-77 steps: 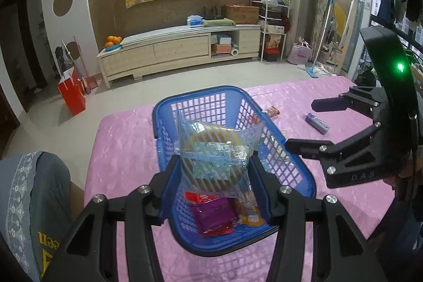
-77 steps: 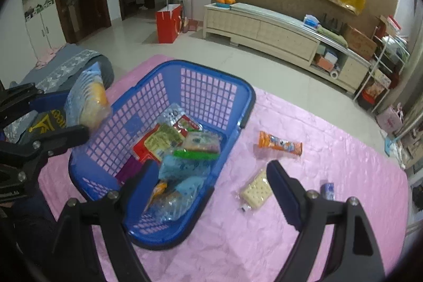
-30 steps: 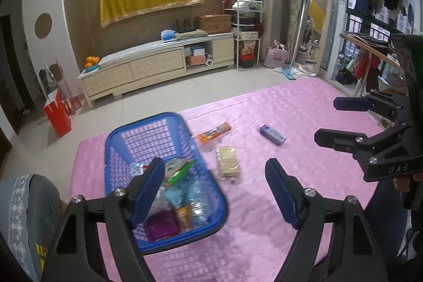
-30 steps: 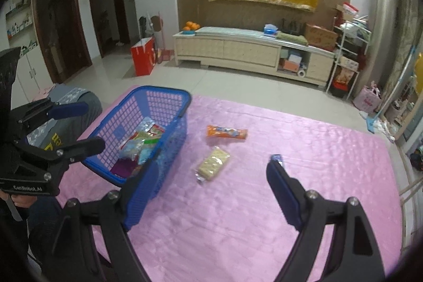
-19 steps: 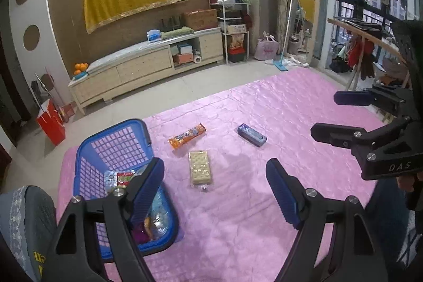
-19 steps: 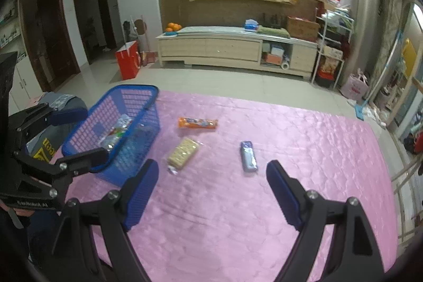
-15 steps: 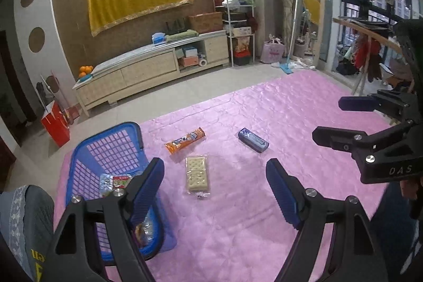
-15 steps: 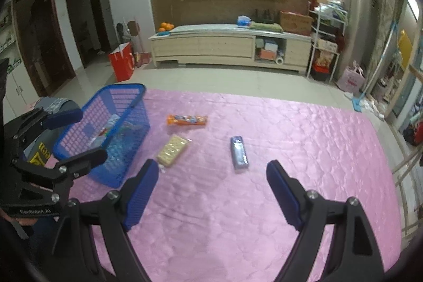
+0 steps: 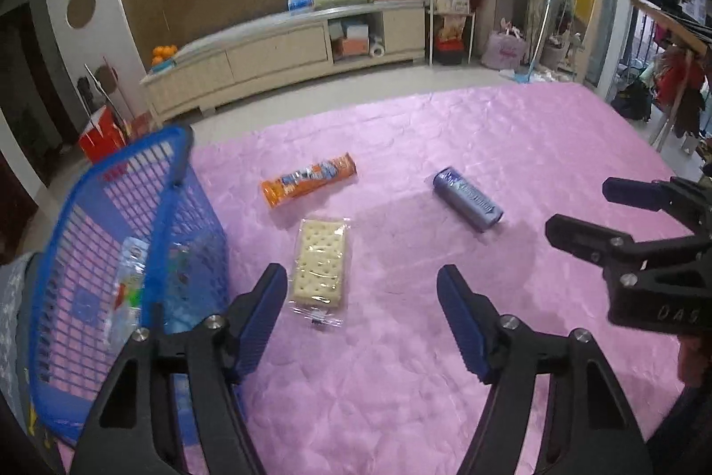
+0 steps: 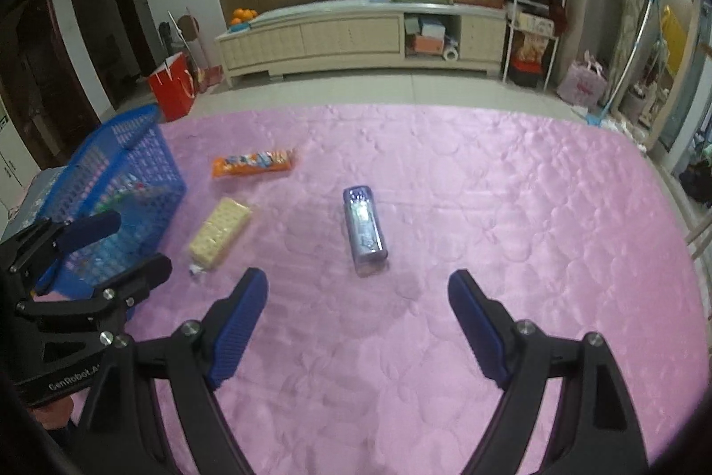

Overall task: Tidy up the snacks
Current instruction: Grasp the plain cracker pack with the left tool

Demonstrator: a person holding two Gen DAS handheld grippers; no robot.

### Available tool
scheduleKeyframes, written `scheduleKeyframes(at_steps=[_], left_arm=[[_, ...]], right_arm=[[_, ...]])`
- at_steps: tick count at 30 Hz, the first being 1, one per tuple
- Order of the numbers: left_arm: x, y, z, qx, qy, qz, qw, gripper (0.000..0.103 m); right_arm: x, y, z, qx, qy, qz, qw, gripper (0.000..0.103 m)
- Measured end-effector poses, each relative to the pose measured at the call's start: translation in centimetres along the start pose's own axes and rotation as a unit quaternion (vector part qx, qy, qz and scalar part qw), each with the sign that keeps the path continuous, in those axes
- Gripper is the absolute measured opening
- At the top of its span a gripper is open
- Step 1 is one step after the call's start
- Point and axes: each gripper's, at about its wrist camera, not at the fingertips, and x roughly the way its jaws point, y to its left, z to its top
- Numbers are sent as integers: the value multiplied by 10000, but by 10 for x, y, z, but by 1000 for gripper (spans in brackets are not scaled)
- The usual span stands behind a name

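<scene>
Both grippers hover empty over the pink quilt [image 9: 400, 408].

Left gripper [image 9: 360, 292], jaws just narrowed yet released, nears the clear-wrapped cracker pack [image 9: 321, 263] beside the blue basket [image 9: 58, 252]; right gripper [image 10: 356, 297], spread wide, faces the blue packet [image 10: 364, 228], bare quilt around it.

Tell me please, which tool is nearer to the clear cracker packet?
Left. The left tool hangs open just over the cracker packet, its left finger beside it. The right tool is further away, open, facing the blue packet.

Both grippers' jaws apart, empty
</scene>
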Motion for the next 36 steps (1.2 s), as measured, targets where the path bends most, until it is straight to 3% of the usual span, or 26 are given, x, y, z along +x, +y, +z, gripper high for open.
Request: scheduleKeyframes(at_steps=[9, 22, 25, 28, 36], left_arm=[[54, 10, 5, 159, 424, 222, 9987, 63], [111, 28, -1, 204, 994, 274, 9945, 62], [112, 40, 1, -188, 1076, 84, 9940, 61], [112, 49, -1, -571, 1121, -174, 9919, 44], [86, 37, -7, -602, 1033, -343, 9922, 41]], right_arm=[[46, -2, 4, 72, 136, -61, 9999, 84], [70, -9, -1, 81, 282, -54, 9996, 83], [68, -10, 0, 115, 278, -52, 9995, 83], [63, -13, 0, 132, 246, -85, 9996, 83], [48, -26, 3, 296, 210, -31, 9993, 83]])
